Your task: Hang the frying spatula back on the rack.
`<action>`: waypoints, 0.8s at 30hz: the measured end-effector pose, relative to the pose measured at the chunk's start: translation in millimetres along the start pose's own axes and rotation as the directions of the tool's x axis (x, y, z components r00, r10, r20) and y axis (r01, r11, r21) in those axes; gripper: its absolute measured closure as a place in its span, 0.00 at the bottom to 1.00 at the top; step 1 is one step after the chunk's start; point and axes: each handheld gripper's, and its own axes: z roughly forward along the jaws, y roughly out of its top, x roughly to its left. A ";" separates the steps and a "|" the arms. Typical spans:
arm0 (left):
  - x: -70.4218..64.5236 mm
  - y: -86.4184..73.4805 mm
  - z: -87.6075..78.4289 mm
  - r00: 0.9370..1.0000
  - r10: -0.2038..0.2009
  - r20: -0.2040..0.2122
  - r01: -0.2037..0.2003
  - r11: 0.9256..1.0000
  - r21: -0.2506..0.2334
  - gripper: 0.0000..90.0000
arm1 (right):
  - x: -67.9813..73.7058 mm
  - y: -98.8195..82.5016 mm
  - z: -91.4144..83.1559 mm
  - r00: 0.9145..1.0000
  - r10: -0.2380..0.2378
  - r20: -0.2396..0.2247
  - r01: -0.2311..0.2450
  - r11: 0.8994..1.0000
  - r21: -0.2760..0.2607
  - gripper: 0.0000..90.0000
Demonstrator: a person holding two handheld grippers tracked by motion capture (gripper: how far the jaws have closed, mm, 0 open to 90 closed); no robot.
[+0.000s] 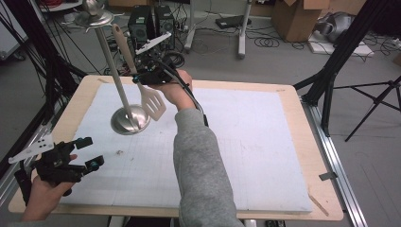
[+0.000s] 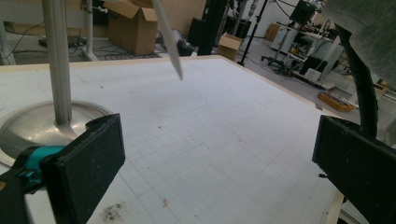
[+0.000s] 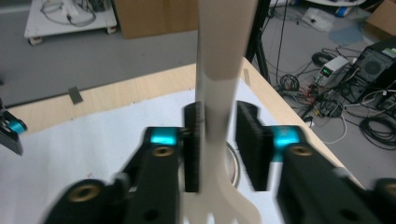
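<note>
- Two black jaws of the right gripper stand to either side of the neck of a cream slotted spatula; the left jaw looks to touch it, a thin gap shows at the right one, so I cannot tell whether the clamp is firm.
- Spatula hangs in the air, blade down and handle tilted up and away, just beside the pole of a steel stand whose round base rests on the white mat of the desk.
- Judging by the hooks atop the stand, the step is probably hanging or lifting off the spatula; squeeze fully before moving, and keep the handle clear of the pole.
- Left gripper waits near the desk's near left corner, its jaws wide apart and holding nothing; it could steady the base if the stand wobbles.
</note>
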 end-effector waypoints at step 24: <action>-7.4 11.1 -14.7 0.999 0.008 -0.031 -0.011 0.995 -0.096 0.03 | 31.6 -91.3 -115.9 0.991 0.108 -0.082 -0.121 0.978 -0.171 0.22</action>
